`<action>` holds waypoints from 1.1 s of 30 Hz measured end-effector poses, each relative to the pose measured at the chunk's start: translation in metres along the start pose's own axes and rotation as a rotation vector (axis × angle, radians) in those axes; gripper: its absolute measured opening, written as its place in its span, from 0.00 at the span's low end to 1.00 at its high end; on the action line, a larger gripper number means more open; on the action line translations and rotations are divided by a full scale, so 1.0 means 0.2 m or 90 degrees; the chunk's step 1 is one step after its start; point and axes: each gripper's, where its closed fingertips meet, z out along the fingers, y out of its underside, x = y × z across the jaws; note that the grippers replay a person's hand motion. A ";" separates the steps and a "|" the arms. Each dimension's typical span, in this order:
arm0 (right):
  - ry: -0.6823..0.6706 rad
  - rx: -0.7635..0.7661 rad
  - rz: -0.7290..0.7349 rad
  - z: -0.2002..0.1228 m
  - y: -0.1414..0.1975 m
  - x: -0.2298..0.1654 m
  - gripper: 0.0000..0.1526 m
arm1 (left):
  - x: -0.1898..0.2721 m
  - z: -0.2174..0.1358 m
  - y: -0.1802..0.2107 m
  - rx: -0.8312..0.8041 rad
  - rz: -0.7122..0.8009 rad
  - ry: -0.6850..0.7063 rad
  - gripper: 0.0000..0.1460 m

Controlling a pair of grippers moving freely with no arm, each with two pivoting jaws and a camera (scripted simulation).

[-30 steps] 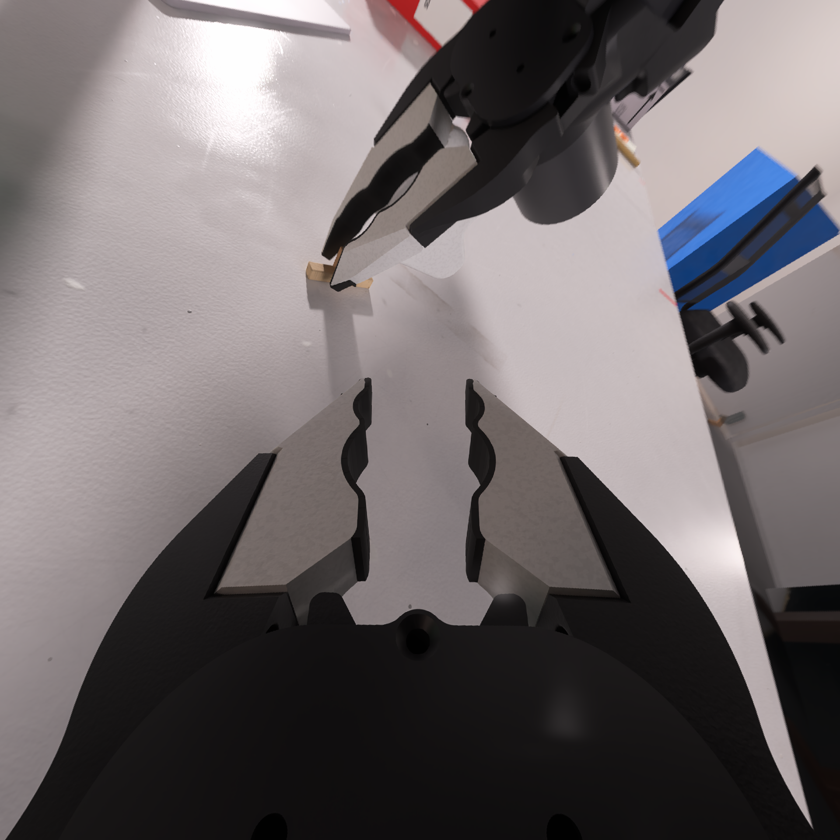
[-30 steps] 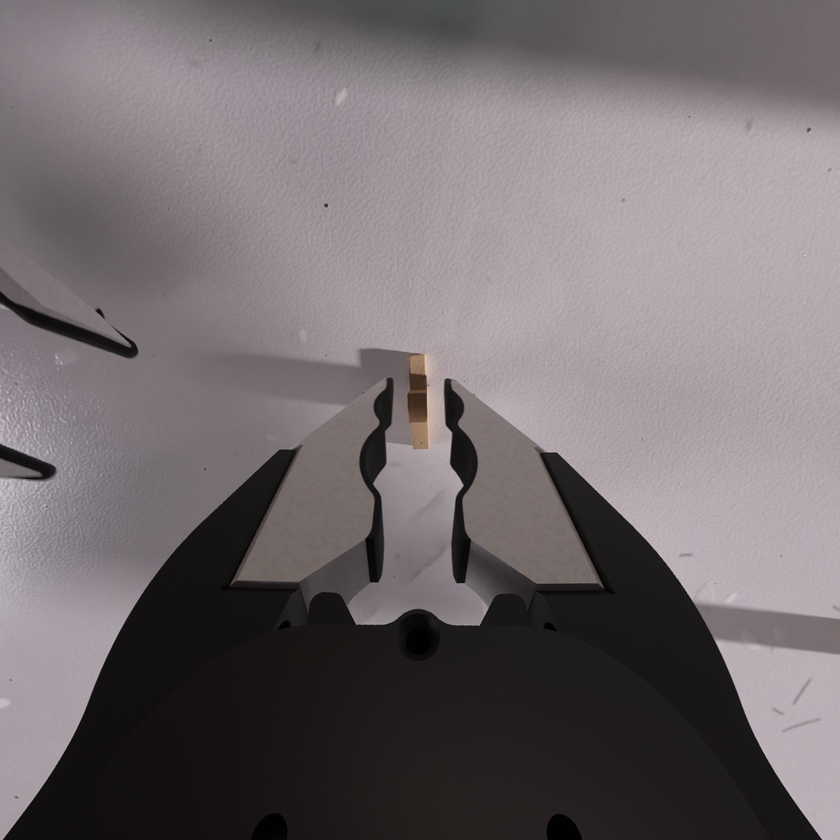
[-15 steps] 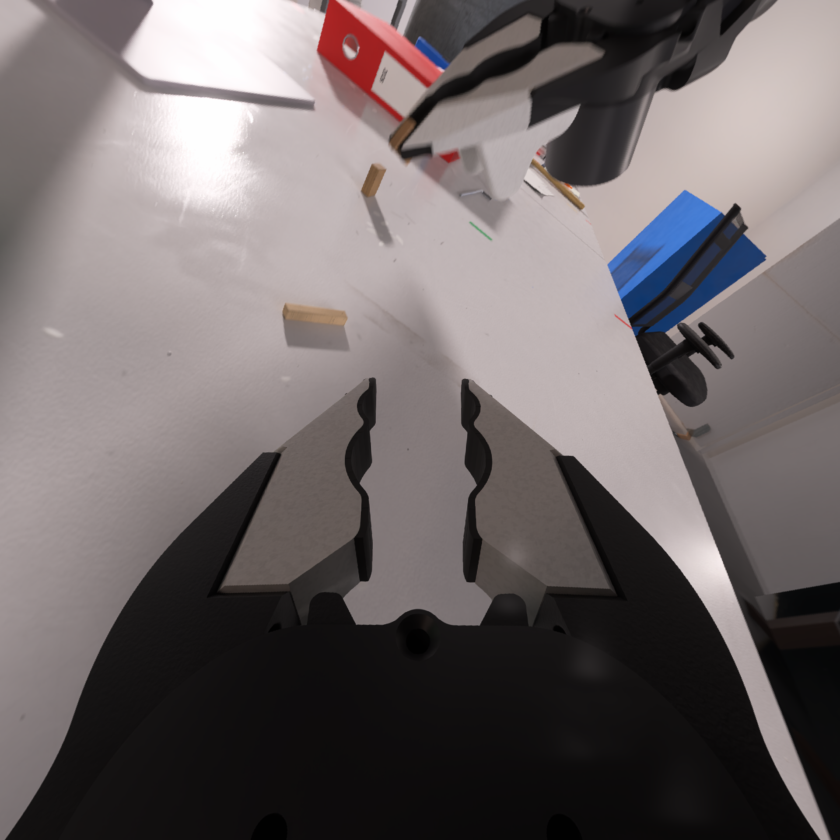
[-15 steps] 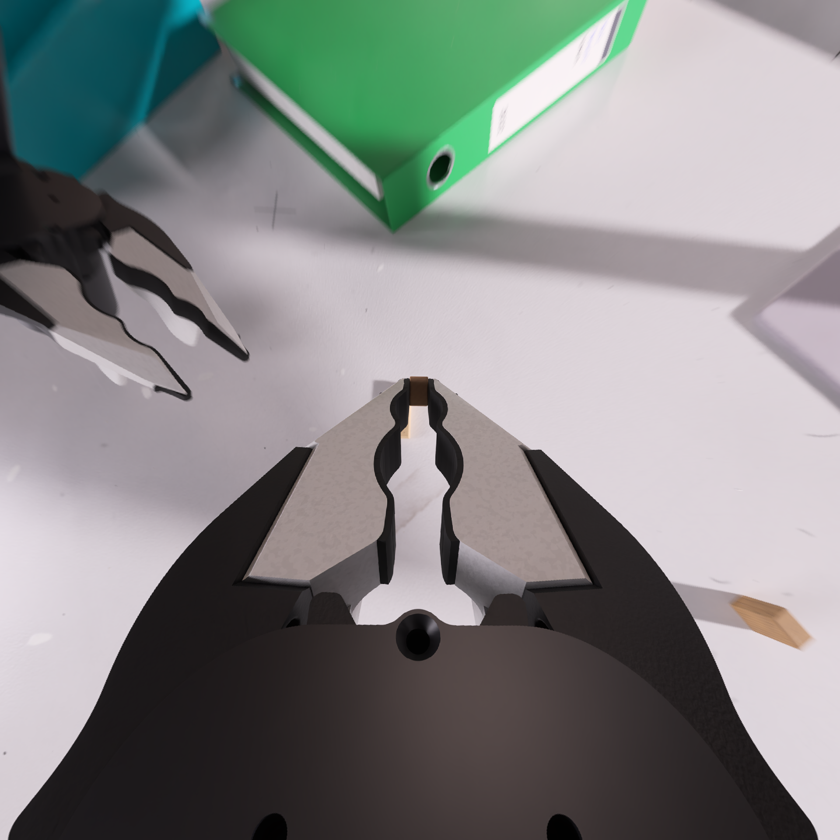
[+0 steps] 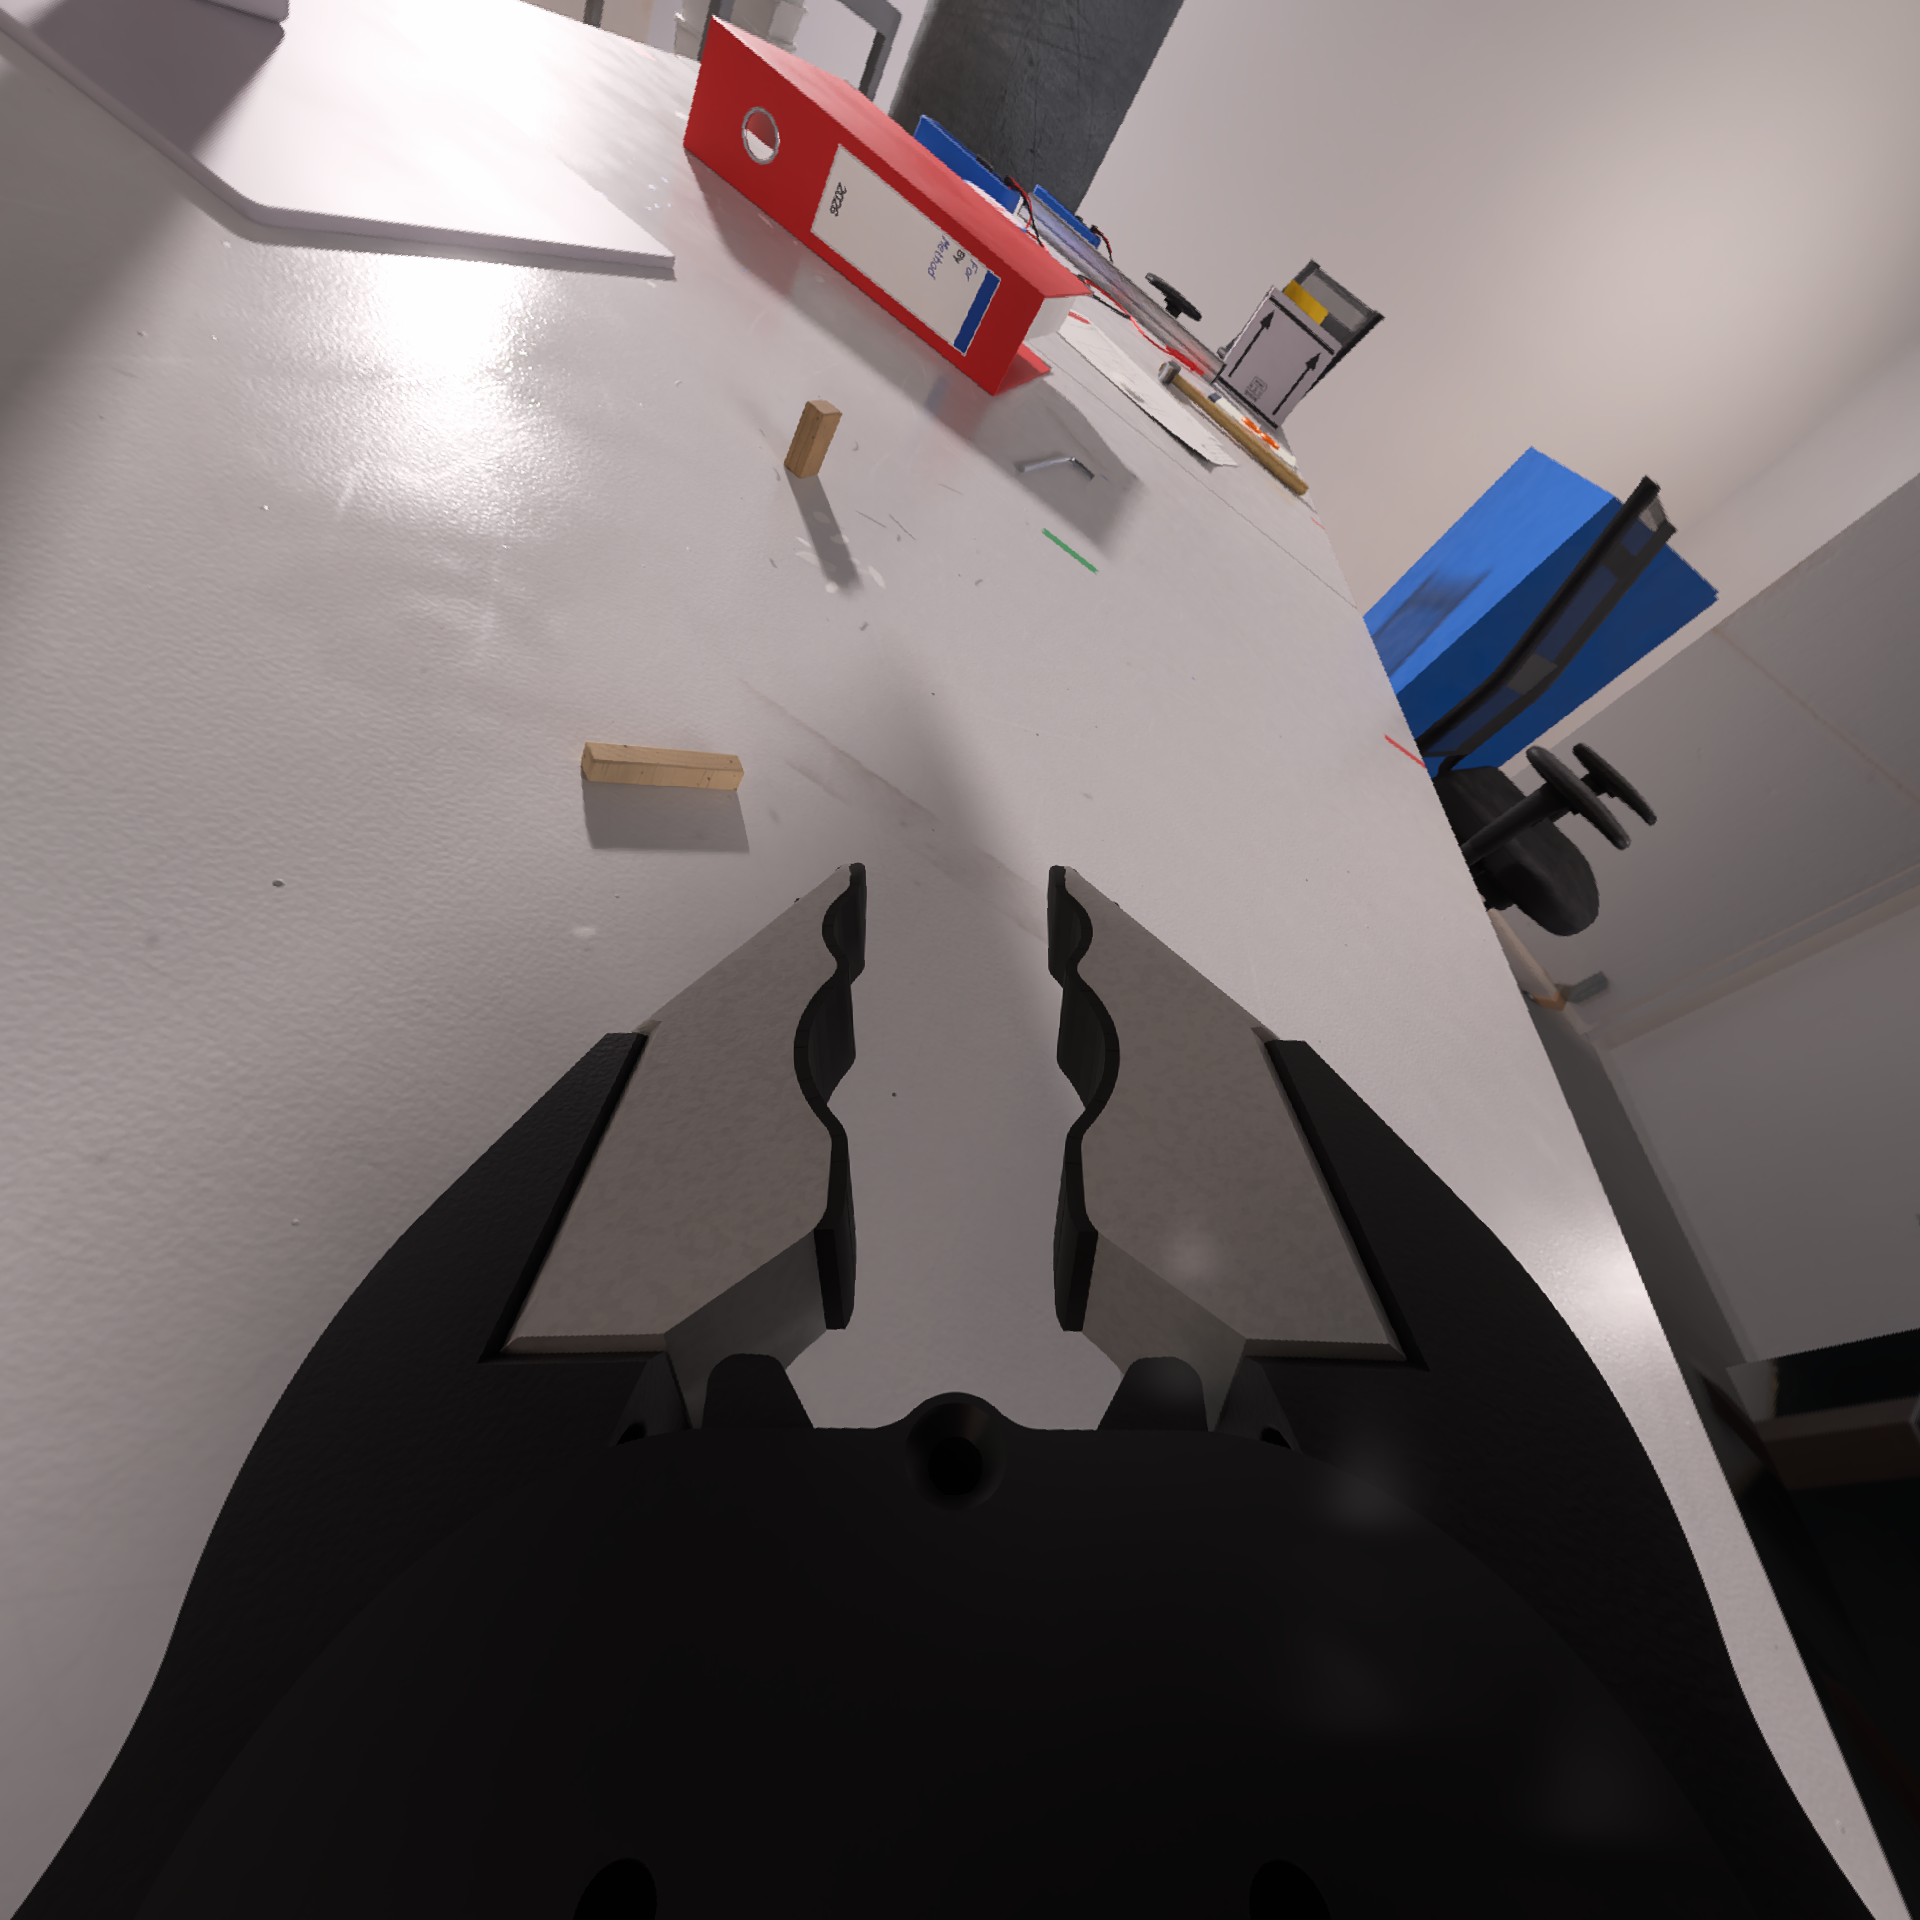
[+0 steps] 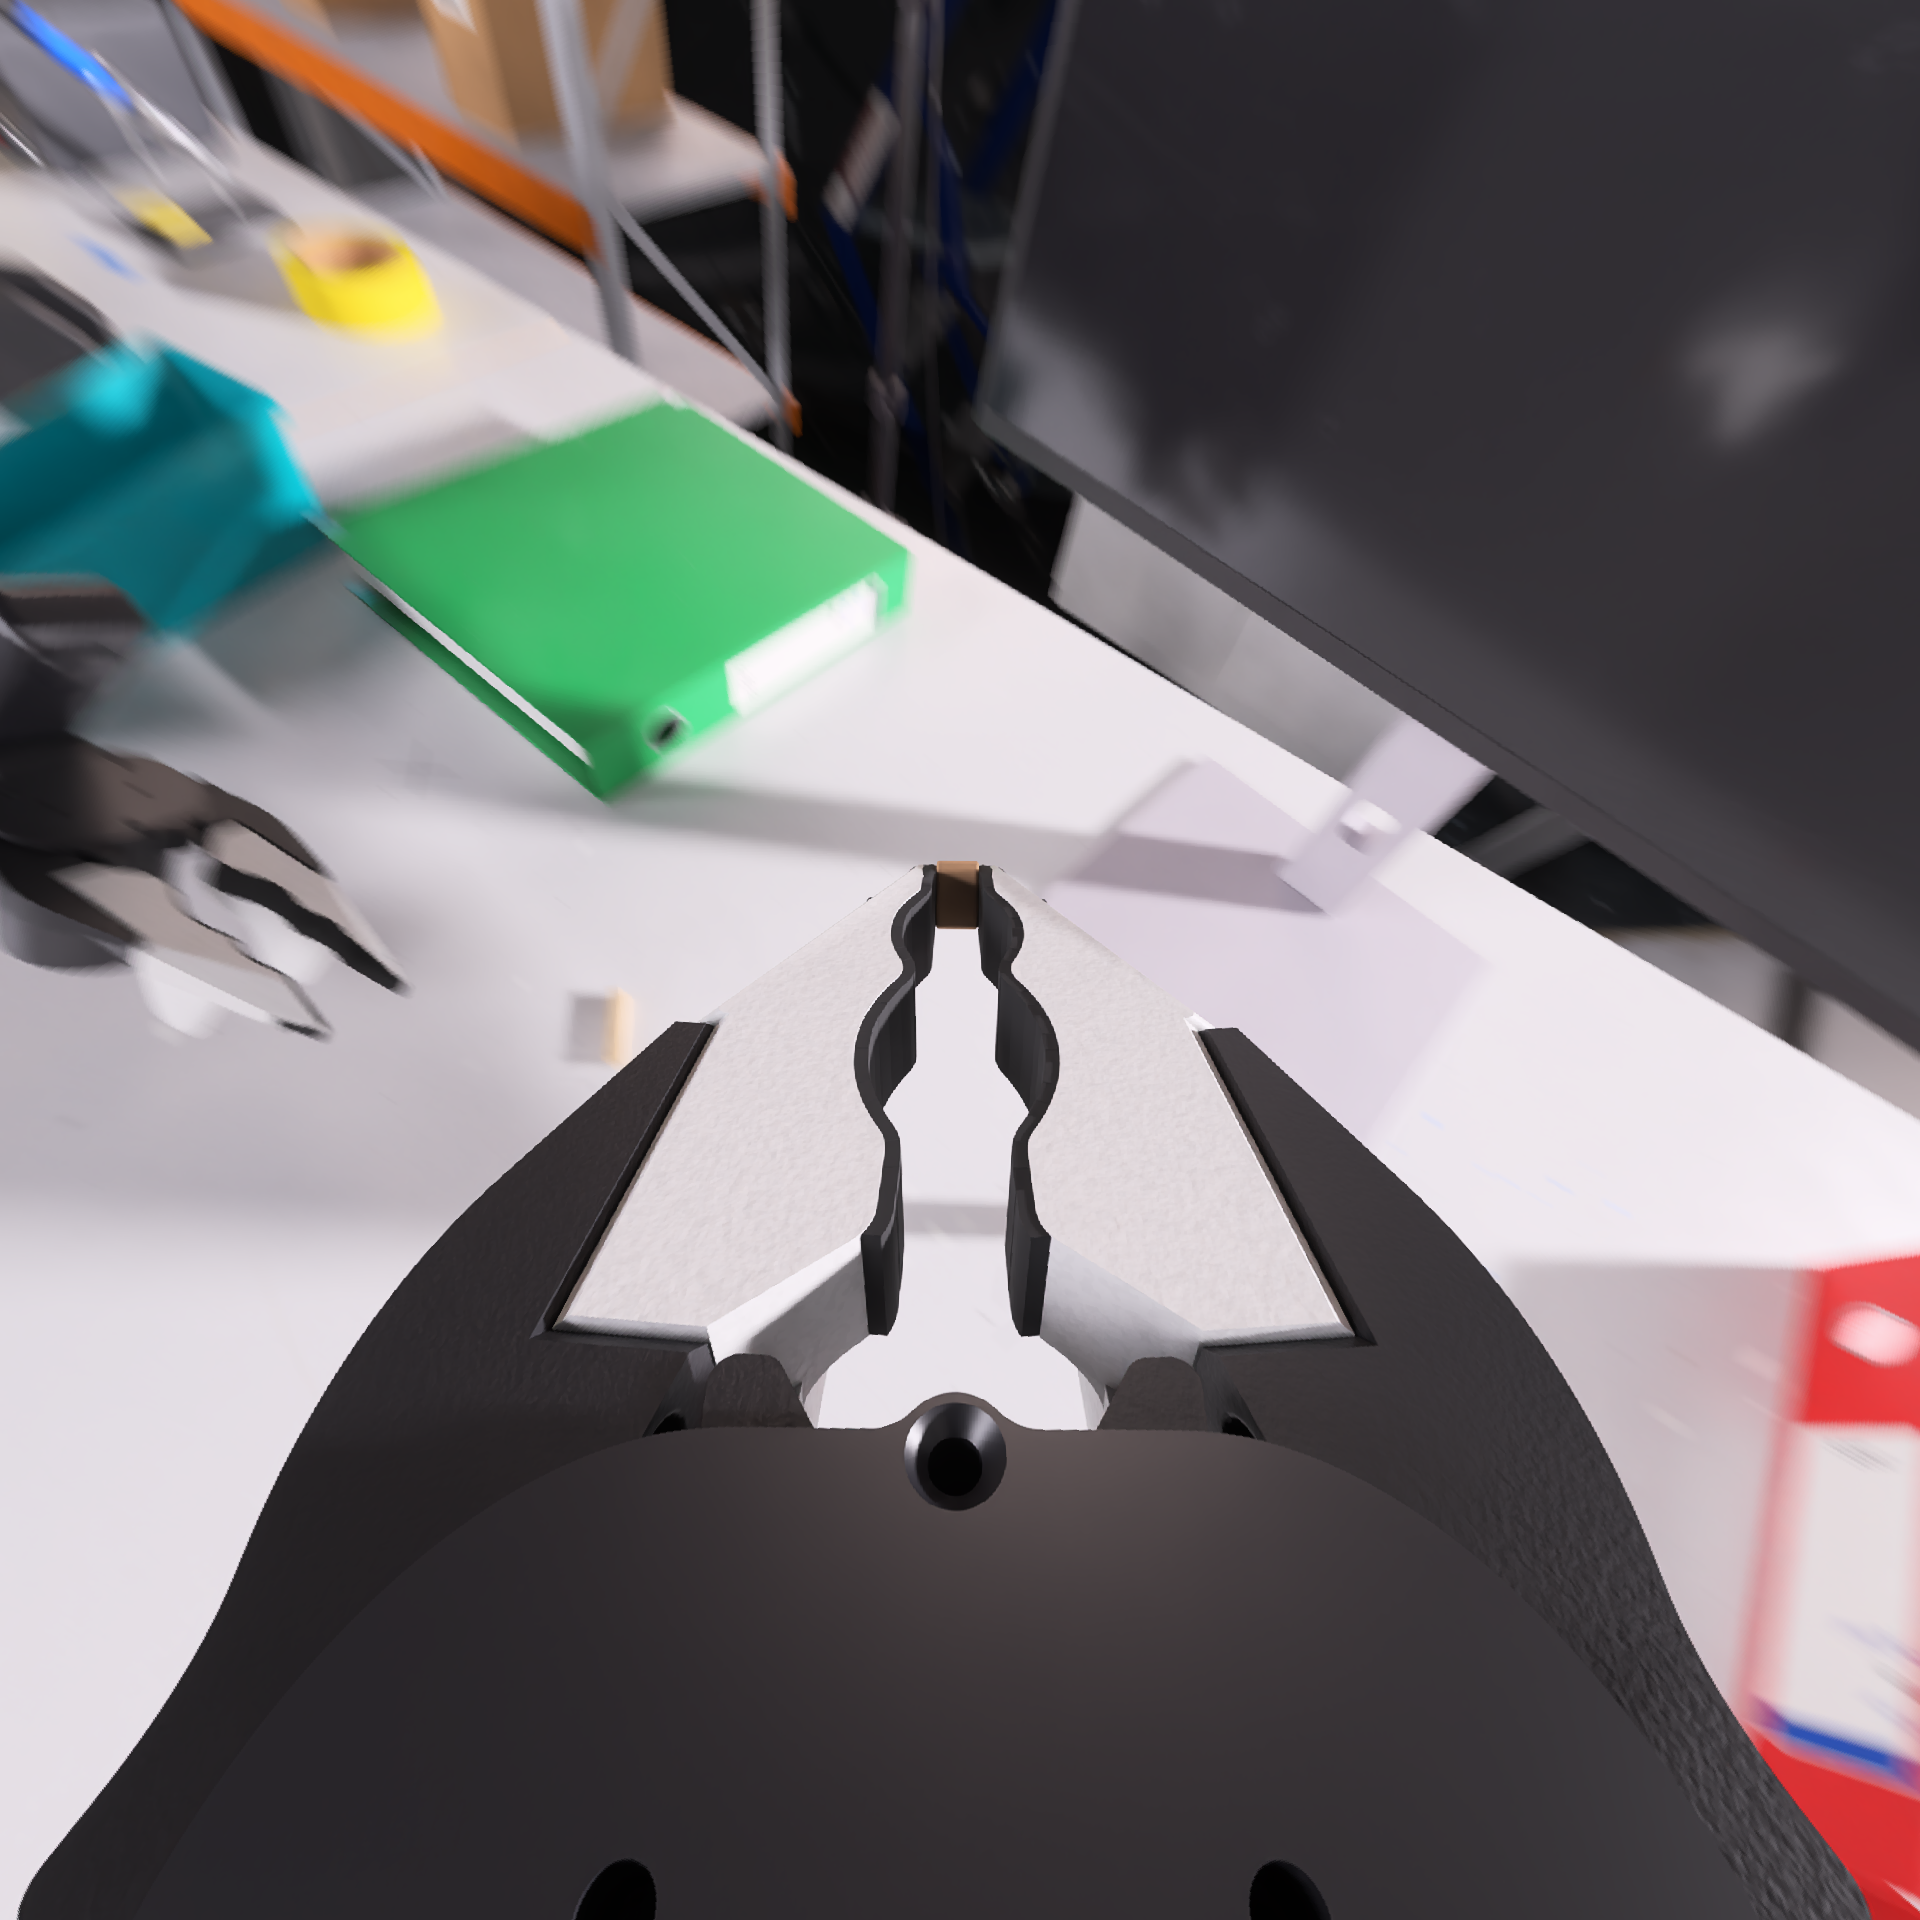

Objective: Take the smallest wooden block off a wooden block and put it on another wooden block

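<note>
While the left gripper [image 5: 954,894] hangs low over the white table [image 5: 312,623] w/ jaws apart and nothing between them, the left wrist view shows two wooden blocks: a long one lying flat [image 5: 662,767] just ahead-left of the fingertips, and an upright one [image 5: 811,437] farther off near the red binder [image 5: 883,229]. Vs 0.5 s ago the right gripper is gone from this view and both blocks look nearer. Right wrist view: right gripper [image 6: 956,896] is clamped on the smallest wooden block [image 6: 956,894], pinched at the very tips, well above the table; a blurred block [image 6: 608,1024] sits below-left, the green binder [image 6: 623,582] beyond, the left gripper [image 6: 223,935] at the left edge. Vs 0.5 s ago the view has tipped up, a dark monitor [image 6: 1507,416] now fills the top right, motion blur throughout. To do the carry well, probably: slow down, keep the tip pinch firm, aim at the upright block, come down square over its small top and release only on contact; a tip grip could let the piece twist.
</note>
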 end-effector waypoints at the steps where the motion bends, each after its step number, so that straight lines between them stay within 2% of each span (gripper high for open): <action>1: 0.028 -0.037 -0.023 -0.03 0.03 0.06 0.05 | 0.00 0.00 0.00 0.001 -0.006 -0.001 0.24; 4: 0.091 -0.184 -0.059 -0.04 0.17 0.22 0.04 | 0.00 0.01 0.01 0.004 -0.018 -0.007 0.24; 6: 0.083 -0.263 -0.055 0.02 0.29 0.28 0.04 | 0.01 0.01 0.01 0.003 -0.021 -0.013 0.24; 11: -0.037 -0.439 -0.070 0.28 0.70 0.30 0.05 | 0.03 0.06 0.02 -0.001 -0.026 -0.019 0.24; 15: -0.166 -0.530 -0.185 0.41 0.98 0.26 0.05 | 0.05 0.10 0.04 -0.010 -0.025 -0.031 0.24; 18: -0.227 -0.551 -0.275 0.47 1.09 0.24 0.05 | 0.05 0.11 0.04 -0.007 -0.033 -0.041 0.24; 23: -0.299 -0.531 -0.377 0.54 1.14 0.24 0.05 | 0.05 0.13 0.04 -0.002 -0.041 -0.061 0.23; 27: -0.337 -0.525 -0.391 0.60 1.21 0.23 0.05 | 0.05 0.17 0.04 -0.004 -0.041 -0.067 0.23; 33: -0.318 -0.486 -0.408 0.62 1.23 0.23 0.05 | 0.09 0.24 0.04 -0.006 -0.040 -0.064 0.23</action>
